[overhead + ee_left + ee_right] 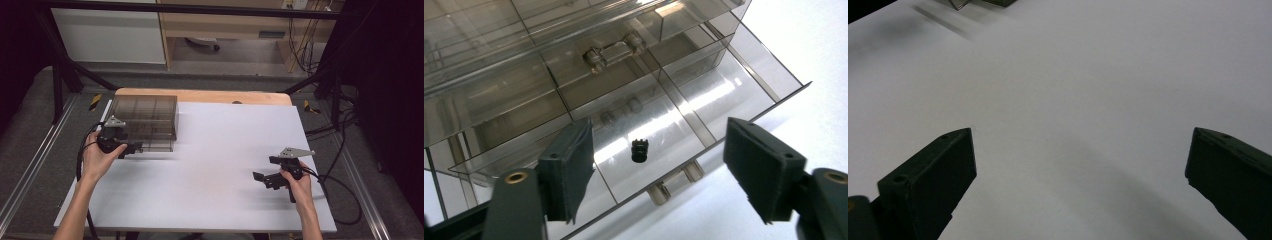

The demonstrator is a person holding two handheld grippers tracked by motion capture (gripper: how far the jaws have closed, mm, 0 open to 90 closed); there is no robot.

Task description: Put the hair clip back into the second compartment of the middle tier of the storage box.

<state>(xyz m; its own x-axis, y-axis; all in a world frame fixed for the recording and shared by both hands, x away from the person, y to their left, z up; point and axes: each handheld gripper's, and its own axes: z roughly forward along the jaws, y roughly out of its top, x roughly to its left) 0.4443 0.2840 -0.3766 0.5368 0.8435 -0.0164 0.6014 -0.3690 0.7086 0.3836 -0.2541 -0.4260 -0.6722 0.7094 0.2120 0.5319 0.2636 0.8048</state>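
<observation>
A smoky see-through drawer cabinet (145, 117) stands at the table's left rear. One of its drawers (684, 100) is pulled out, divided into compartments. A small black ridged part (639, 150) lies in the drawer's middle compartment. My left gripper (131, 148) is at the cabinet's front, and in the left gripper view it (658, 147) is open, with its jaws spread above the drawer and nothing held. My right gripper (265, 169) hovers over the bare white table at the right front. It (1082, 145) is open and empty.
The white table top (215, 165) lies on a wooden board (200, 95). Cables (345, 200) trail off the right edge. A corner of the cabinet (983, 2) shows at the top of the right gripper view. The drawer's handle (674, 182) faces my left gripper.
</observation>
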